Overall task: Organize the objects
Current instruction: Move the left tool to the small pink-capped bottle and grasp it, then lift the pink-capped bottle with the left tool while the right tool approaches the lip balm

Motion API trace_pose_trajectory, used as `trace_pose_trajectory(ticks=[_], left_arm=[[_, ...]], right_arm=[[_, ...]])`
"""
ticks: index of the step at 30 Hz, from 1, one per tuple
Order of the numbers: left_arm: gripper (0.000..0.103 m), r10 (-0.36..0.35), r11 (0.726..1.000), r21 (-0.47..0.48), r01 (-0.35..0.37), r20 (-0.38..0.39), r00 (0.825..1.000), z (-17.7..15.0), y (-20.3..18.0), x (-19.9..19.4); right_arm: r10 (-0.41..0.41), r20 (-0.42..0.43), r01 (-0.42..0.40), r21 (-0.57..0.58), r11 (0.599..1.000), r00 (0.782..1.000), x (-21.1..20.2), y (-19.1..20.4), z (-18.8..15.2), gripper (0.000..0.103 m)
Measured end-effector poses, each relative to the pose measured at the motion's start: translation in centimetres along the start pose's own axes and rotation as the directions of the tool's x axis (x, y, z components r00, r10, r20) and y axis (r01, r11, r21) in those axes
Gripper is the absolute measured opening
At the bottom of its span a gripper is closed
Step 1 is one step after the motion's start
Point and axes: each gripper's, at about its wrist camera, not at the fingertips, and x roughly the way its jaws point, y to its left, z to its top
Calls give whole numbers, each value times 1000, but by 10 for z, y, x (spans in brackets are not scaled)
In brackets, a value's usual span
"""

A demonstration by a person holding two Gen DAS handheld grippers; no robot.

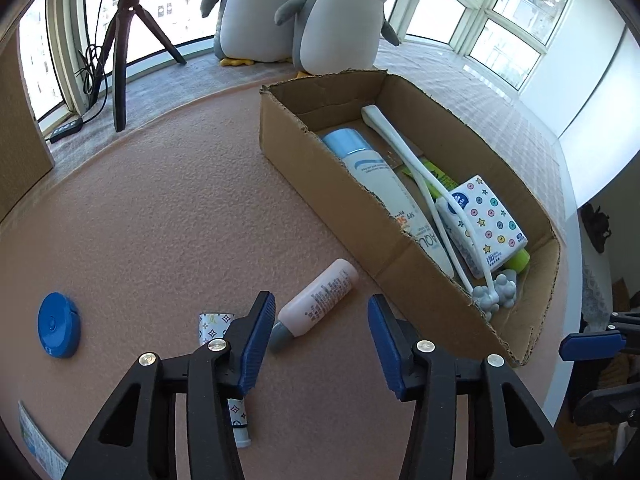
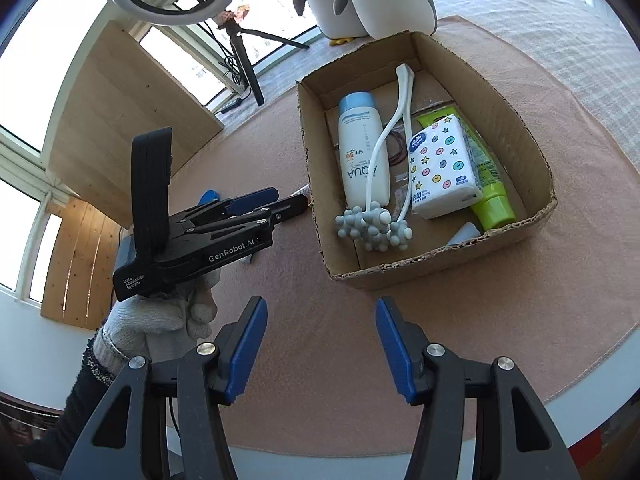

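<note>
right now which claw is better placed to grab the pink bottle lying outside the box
Left. The left claw is open with the pink bottle lying just ahead, partly between its fingers. The right claw is open over bare mat in front of the cardboard box, and cannot see the bottle.

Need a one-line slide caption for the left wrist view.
Open left hand-held gripper poised over pink bottle on the mat, beside the partly filled cardboard box.
</note>
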Motion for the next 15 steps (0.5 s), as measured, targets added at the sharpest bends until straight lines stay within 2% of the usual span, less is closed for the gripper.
trace_pose_trajectory(ticks=[4, 7, 12, 15], left_arm=[[42, 12, 1000, 24, -12, -18, 1000, 3, -4, 13], [40, 16, 1000, 20, -16, -20, 1000, 4, -4, 19], [25, 14, 1000, -8, -15, -30, 999, 1, -2, 26], [22, -6, 999, -42, 5, -22, 1000, -2, 1, 24]], right_arm=[[11, -3, -12, -3, 1000, 1000, -2, 1, -2, 52], [16, -7, -16, -7, 1000, 1000, -6, 0, -7, 52], [18, -12, -18, -7, 1000, 1000, -6, 0, -12, 52], [21, -14, -22, -11, 1000, 1000, -5, 2, -13, 52]])
